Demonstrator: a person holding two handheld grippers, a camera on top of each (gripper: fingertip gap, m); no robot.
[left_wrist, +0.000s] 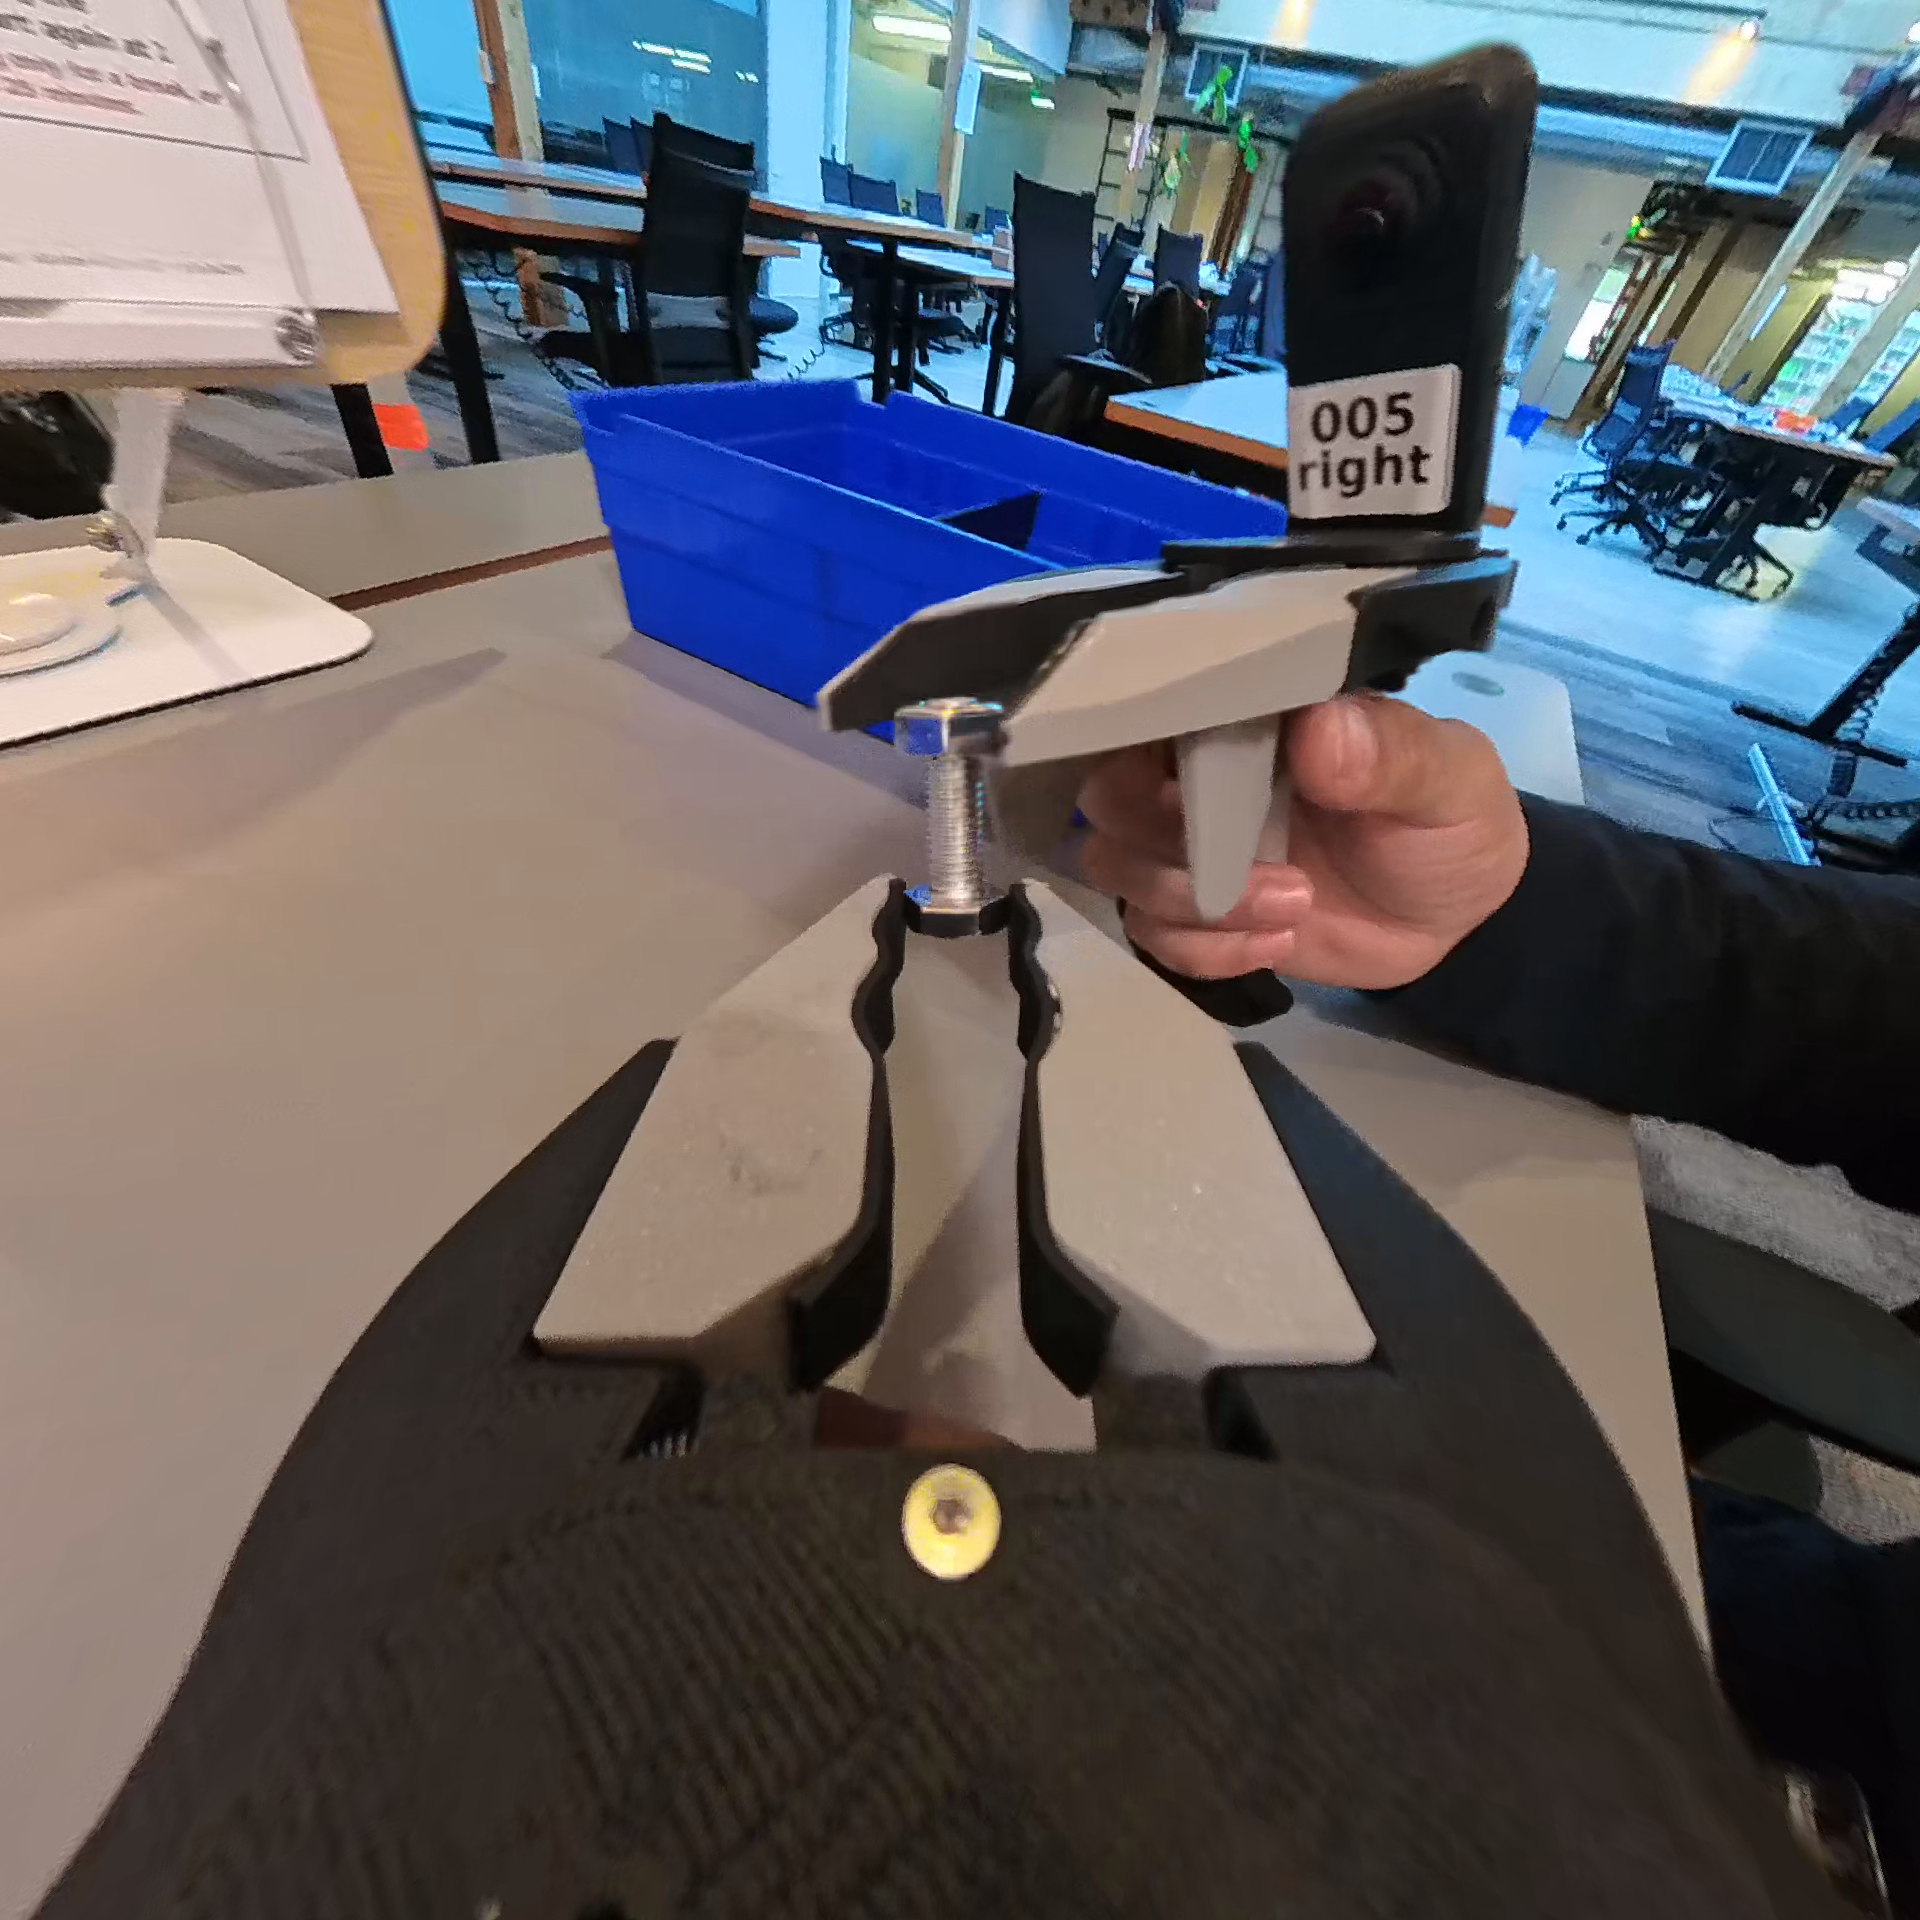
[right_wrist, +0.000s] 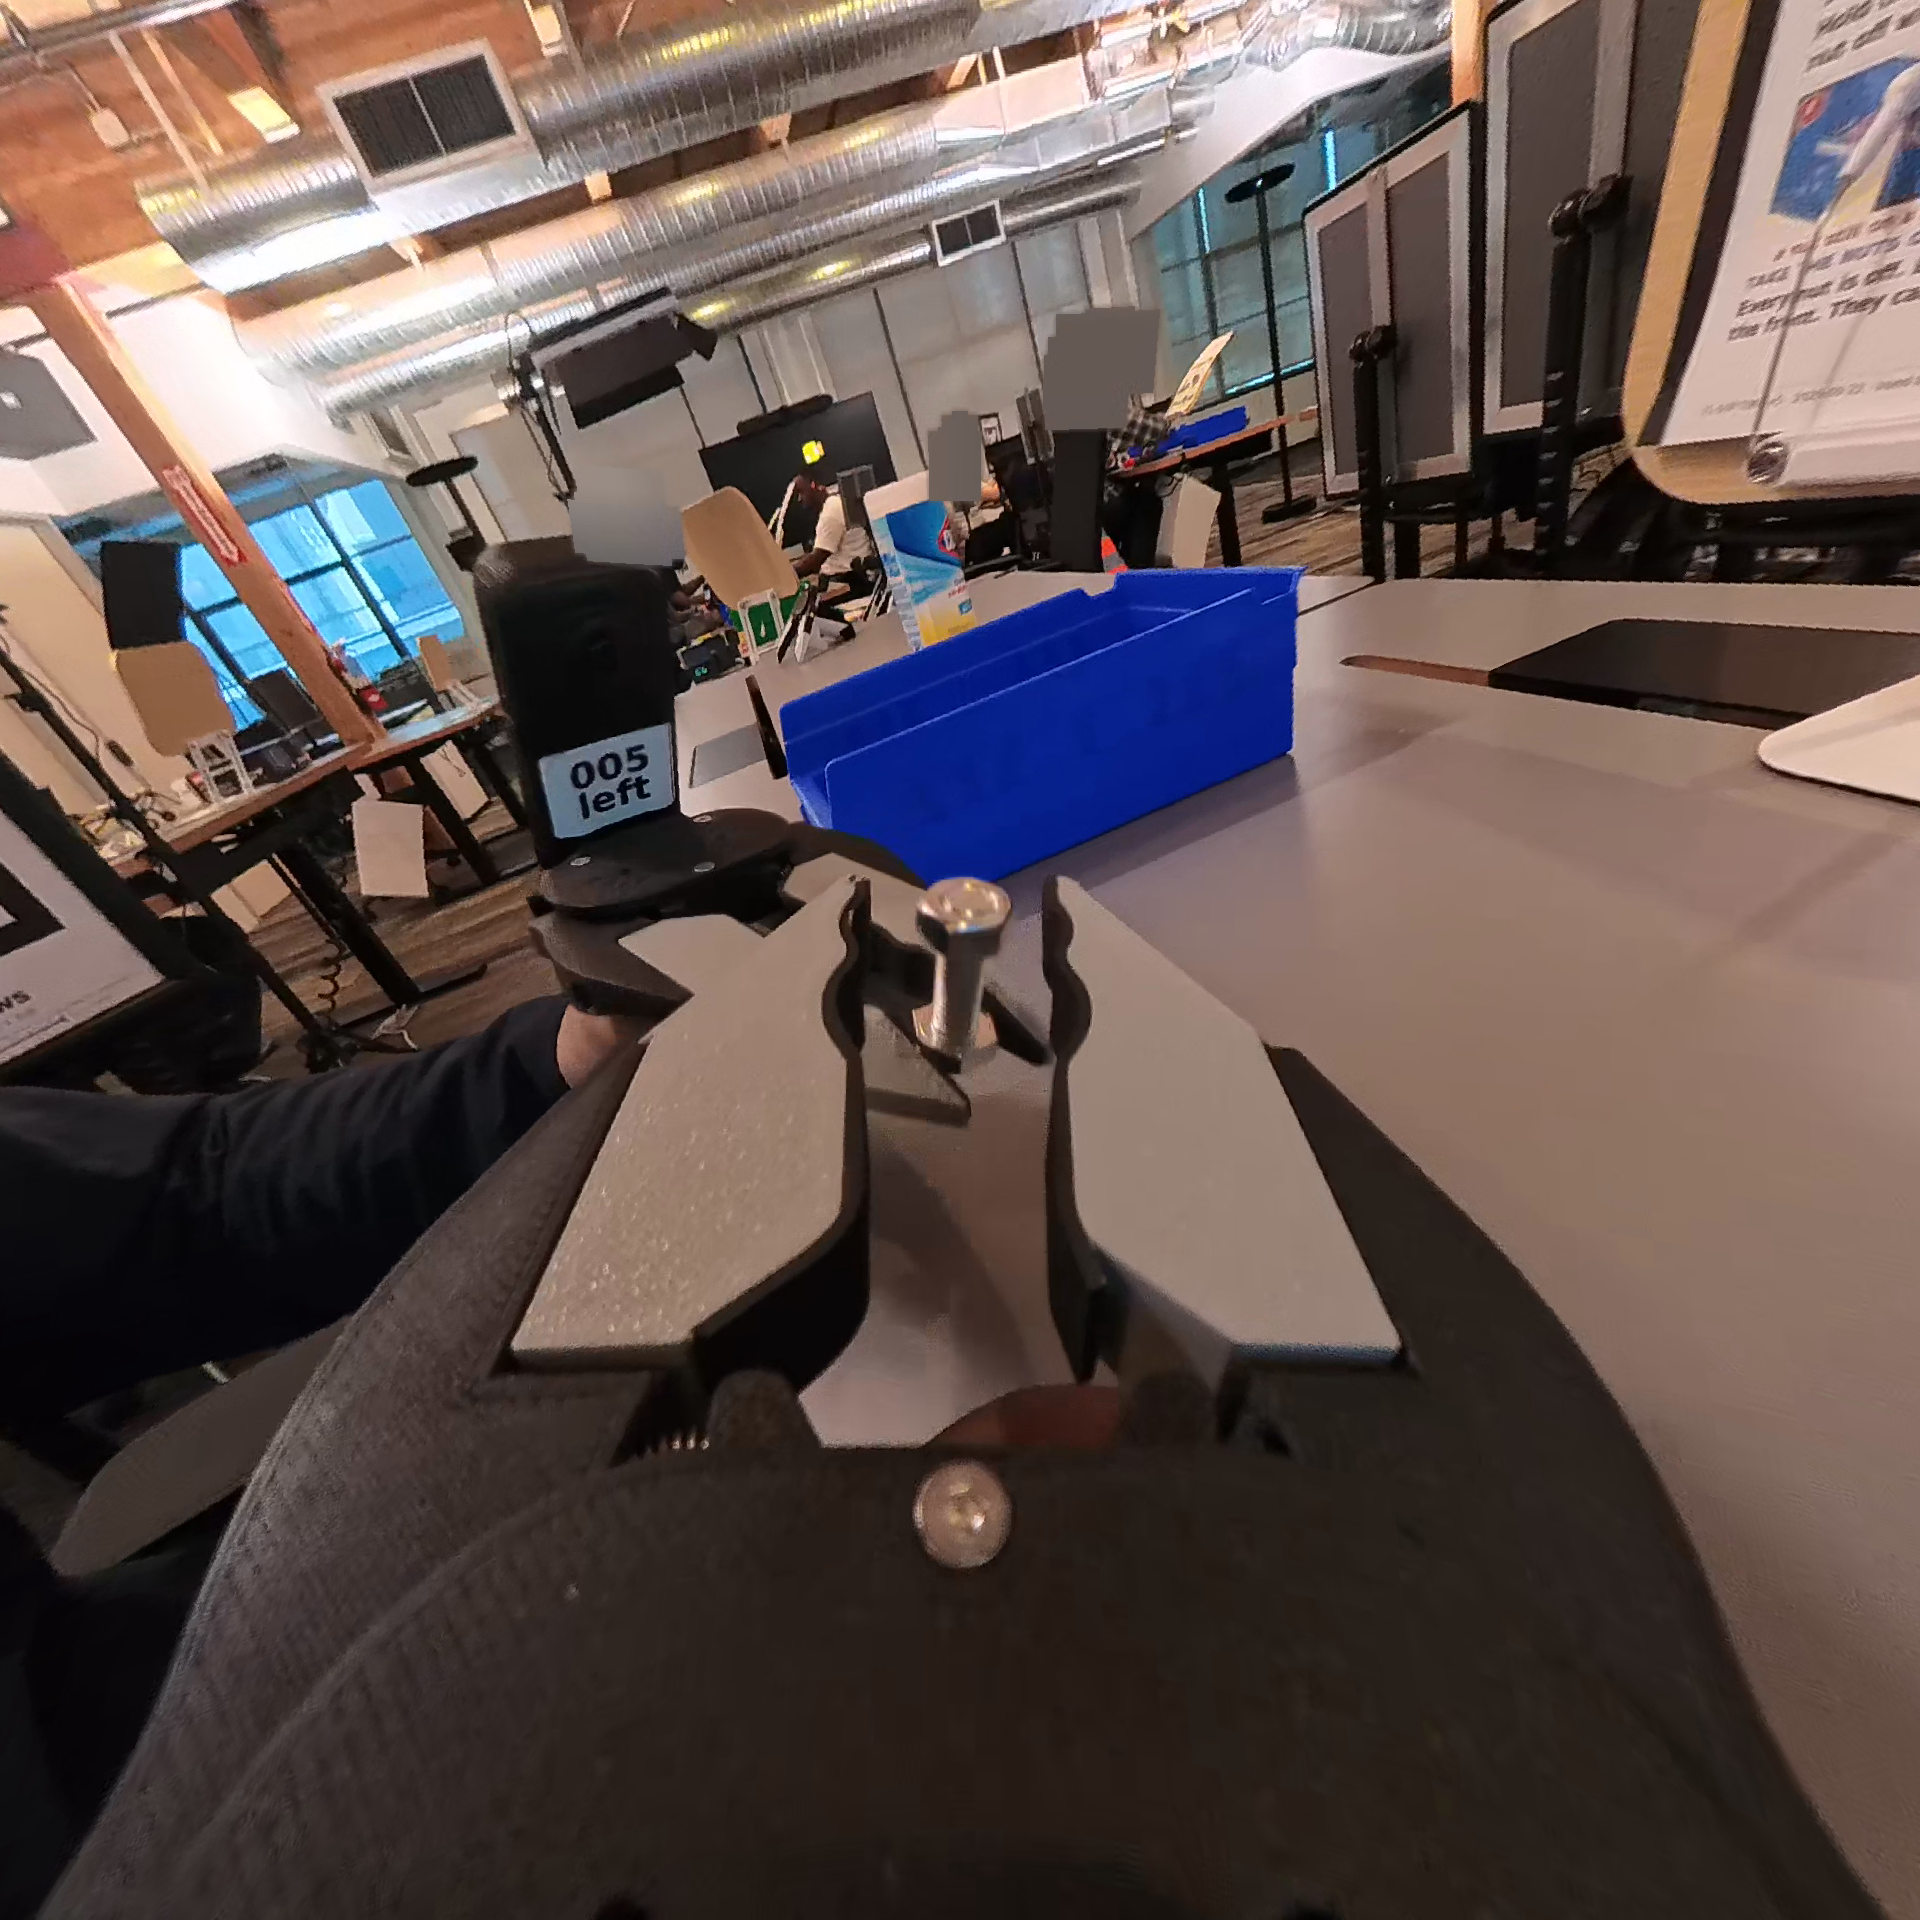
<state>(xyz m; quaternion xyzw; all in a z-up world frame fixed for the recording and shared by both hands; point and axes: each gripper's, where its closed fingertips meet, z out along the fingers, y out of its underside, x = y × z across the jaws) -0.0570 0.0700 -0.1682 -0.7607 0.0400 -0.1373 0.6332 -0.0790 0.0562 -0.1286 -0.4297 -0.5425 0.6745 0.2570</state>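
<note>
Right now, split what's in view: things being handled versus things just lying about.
Handled: bolt, upright; nut on its lower end, clamped in left tool; right tool, open around bolt head.
Lying about: blue bin, white sign stand, on grey table.

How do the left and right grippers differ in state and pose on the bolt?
The left gripper is shut on the lower end of the upright bolt; the right gripper is open, with a gap on each side of the bolt's top end. The left gripper sits low, the right gripper higher, reaching in across it. Both have grey fingers on black bodies, above the grey table.
</note>
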